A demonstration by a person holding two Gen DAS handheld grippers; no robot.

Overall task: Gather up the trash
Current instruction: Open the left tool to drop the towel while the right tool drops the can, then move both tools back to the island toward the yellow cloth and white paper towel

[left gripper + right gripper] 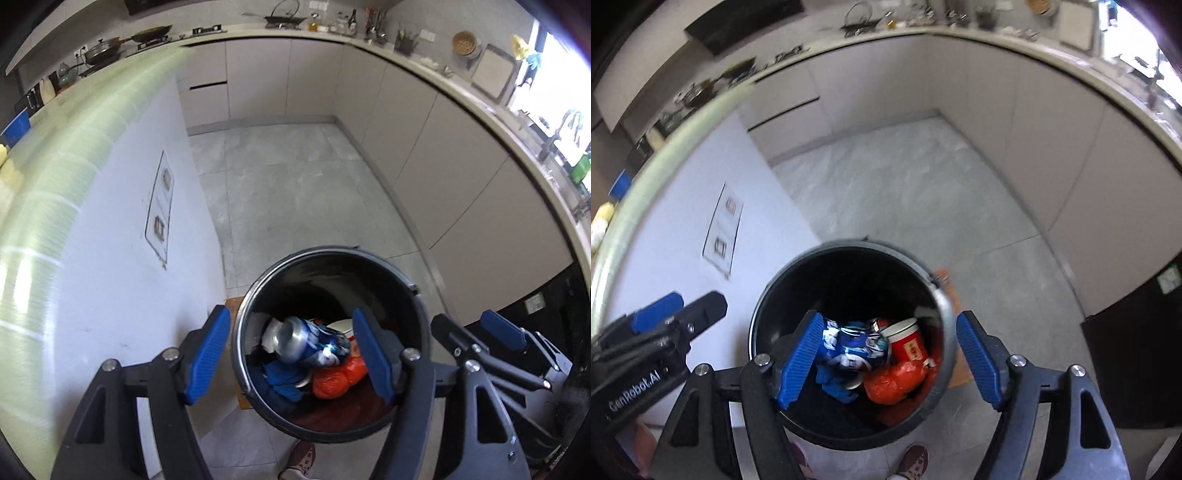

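Observation:
A round black trash bin (332,254) (849,245) stands on the floor right below both grippers. Inside it lie a blue and silver drink can (310,343) (853,347), an orange plastic bag (332,380) (890,384), a blue crumpled piece (280,380) (834,384) and a red cup (908,343). My left gripper (289,317) (687,302) hovers open over the bin's left side, nothing touching its blue pads. My right gripper (889,319) (465,321) is open over the right side, its pads bare too.
A white counter wall with sockets (159,206) rises close on the left under a green-tiled top. Grey cabinets (424,155) line the back and right. A dark appliance (1137,369) stands at the right. A person's shoe (301,458) (914,461) is beside the bin.

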